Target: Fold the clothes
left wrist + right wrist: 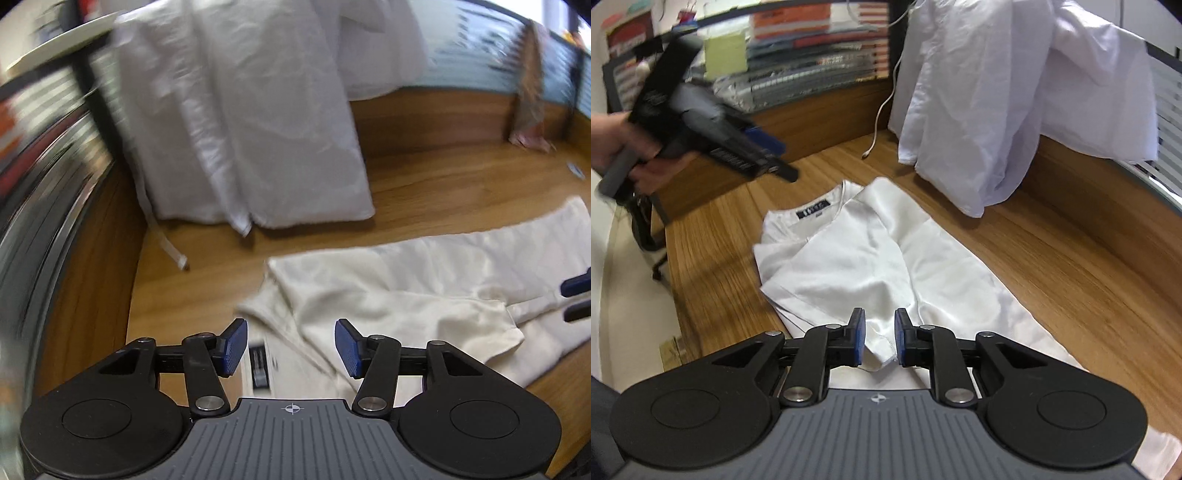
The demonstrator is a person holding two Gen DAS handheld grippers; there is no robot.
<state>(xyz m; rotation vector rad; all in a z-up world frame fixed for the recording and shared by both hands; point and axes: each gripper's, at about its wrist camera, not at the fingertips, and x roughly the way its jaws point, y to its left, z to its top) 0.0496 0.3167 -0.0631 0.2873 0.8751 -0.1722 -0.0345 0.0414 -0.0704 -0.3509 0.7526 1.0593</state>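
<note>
Cream shirt lies partly folded across the wooden table, centre of the right wrist view, its dark neck label toward the upper left. Right gripper sits low at bottom centre, jaws a narrow gap apart with a sleeve corner between them; whether the blue pads pinch it, I cannot tell. Left gripper hangs over the collar end with jaws wide apart, nothing held. It shows blurred at upper left in the right view, gripped by a hand. White cloth drapes over the partition at upper right.
</note>
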